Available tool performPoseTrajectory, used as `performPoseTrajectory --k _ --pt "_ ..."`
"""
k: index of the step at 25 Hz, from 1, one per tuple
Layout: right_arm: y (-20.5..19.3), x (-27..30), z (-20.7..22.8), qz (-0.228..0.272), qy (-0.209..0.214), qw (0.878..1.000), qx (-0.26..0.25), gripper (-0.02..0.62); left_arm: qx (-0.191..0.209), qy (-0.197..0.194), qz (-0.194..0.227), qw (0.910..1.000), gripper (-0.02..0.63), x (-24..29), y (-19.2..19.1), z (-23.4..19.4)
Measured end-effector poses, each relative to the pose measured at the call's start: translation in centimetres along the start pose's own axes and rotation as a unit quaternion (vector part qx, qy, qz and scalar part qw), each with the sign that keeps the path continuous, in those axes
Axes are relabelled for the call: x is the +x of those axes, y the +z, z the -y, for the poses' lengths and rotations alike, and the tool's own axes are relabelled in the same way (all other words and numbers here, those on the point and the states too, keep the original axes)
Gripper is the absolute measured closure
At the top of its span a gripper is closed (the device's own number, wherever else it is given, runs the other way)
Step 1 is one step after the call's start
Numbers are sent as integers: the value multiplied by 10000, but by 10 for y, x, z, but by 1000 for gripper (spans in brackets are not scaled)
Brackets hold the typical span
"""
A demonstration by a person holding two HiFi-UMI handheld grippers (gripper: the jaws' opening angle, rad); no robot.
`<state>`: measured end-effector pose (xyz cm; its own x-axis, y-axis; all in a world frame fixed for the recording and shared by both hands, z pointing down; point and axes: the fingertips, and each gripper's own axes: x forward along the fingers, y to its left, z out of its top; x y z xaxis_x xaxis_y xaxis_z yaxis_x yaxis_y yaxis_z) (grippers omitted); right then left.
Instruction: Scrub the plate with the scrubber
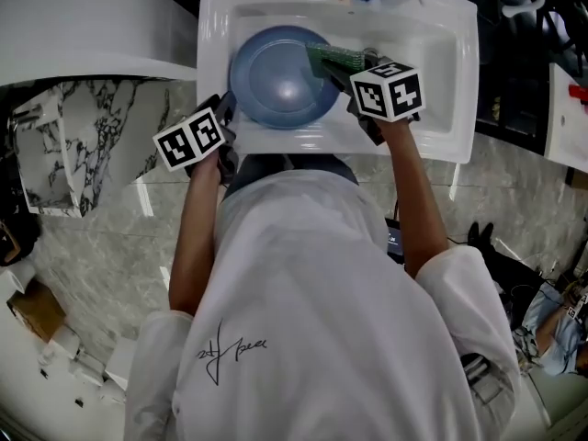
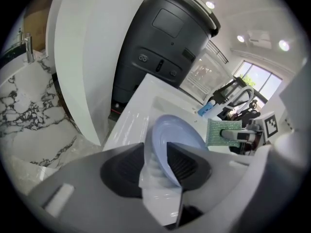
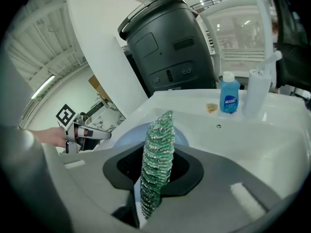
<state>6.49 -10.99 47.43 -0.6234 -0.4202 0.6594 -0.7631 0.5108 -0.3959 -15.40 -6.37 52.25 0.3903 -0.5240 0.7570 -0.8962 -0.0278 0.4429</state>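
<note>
A blue plate point(image 1: 280, 72) lies in the white sink point(image 1: 441, 81). My left gripper point(image 1: 225, 108) is at the plate's left edge. In the left gripper view the plate's rim point(image 2: 175, 135) stands between the jaws of this gripper point(image 2: 155, 154), which are spread wide and look open around it. My right gripper point(image 1: 354, 76) is over the plate's right side, shut on a green scrubber point(image 1: 333, 59). The scrubber point(image 3: 158, 154) stands upright, on edge, in that gripper point(image 3: 156, 178), with the plate point(image 3: 182, 139) behind it. From the left gripper view the scrubber point(image 2: 223, 132) hangs just off the plate's far side.
A blue bottle point(image 3: 229, 98) and a white dispenser point(image 3: 257, 93) stand on the sink's back ledge. A black bin point(image 2: 165, 47) is beyond the sink. A white curved fixture point(image 1: 92, 26) is to the left, over the marble floor point(image 1: 83, 154).
</note>
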Motion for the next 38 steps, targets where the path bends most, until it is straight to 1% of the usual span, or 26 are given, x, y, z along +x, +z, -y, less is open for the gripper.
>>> performPoseTrajectory --k 4,7,10,13,16,19,22,29,32,35,38 --pt "8 -16 -14 425 -171 9989 77 528 191 -276 162 9993 456 -22 11 8" --pt "19 -32 -25 820 -384 9959 -16 528 356 -626 348 9968 456 -39 23 21" --pt "29 -52 -38 1221 -607 9906 -67 528 574 -929 542 9925 456 -57 35 34" --pt "41 -76 -58 1688 -610 9836 -147 528 796 -1122 684 9881 456 -72 42 44" --pt "51 -97 -77 1979 -701 9770 -363 528 1101 -1272 930 9814 456 -88 55 57" --pt "56 -114 -90 2191 -863 9709 -436 528 1411 -1372 1211 9729 456 -105 68 66" --pt "60 -127 -105 2390 -1012 9645 -484 528 1613 -1448 1480 9649 456 -124 77 71" --pt "58 -153 -138 2796 -1240 9504 -569 528 1687 -1605 1975 9522 457 -165 78 74" --pt "59 -167 -150 3016 -1391 9411 -641 528 1763 -1625 2182 9460 480 -178 80 74" --pt "59 -177 -163 3207 -1456 9335 -678 528 1859 -1653 2366 9392 511 -190 81 74" --pt "59 -185 -174 3381 -1633 9238 -752 528 2038 -1644 2548 9309 523 -202 85 75"
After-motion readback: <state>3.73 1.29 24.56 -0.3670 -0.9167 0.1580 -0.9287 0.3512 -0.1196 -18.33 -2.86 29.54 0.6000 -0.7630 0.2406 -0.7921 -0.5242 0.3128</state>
